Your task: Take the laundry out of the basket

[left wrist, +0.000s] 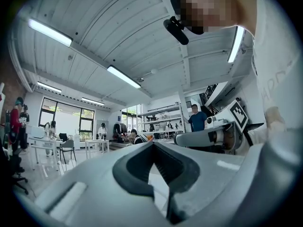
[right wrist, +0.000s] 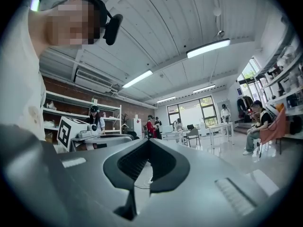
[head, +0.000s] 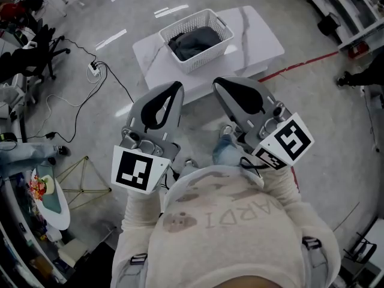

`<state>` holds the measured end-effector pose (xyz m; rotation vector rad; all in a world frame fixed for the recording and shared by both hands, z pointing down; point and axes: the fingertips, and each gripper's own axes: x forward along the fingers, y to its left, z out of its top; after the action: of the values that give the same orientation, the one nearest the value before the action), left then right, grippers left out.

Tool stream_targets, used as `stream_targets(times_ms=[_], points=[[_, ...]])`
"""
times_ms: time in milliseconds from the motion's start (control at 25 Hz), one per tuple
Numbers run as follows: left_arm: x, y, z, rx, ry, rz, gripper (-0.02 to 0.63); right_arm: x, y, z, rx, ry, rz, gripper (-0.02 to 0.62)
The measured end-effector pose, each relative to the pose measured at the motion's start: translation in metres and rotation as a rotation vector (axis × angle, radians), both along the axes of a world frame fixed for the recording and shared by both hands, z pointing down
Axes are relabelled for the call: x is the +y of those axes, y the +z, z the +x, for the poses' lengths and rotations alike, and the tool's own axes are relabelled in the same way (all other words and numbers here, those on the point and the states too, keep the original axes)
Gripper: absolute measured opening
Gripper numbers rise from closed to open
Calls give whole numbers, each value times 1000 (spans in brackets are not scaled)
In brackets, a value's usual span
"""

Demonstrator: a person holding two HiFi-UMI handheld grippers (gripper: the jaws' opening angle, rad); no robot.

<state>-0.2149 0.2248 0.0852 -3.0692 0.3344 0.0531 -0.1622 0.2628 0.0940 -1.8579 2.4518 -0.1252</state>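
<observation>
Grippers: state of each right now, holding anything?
Left gripper: closed, tips together, nothing between the jaws.
Right gripper: closed, tips together, nothing between the jaws.

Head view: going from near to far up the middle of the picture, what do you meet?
Person's sweatshirt → left tool and right tool, side by side → white table → white basket holding dark laundry.
</observation>
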Motion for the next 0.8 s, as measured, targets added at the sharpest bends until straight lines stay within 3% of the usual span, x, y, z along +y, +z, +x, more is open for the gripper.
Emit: stream_targets(times_ms=[560,800], points=[[-28,-9,137,-17,-146,21,1,-34,-7,141,-13,-149,16,28],[-25,-3,172,-40,-179,12,1,-36,2,180,-49,-175,19,28]])
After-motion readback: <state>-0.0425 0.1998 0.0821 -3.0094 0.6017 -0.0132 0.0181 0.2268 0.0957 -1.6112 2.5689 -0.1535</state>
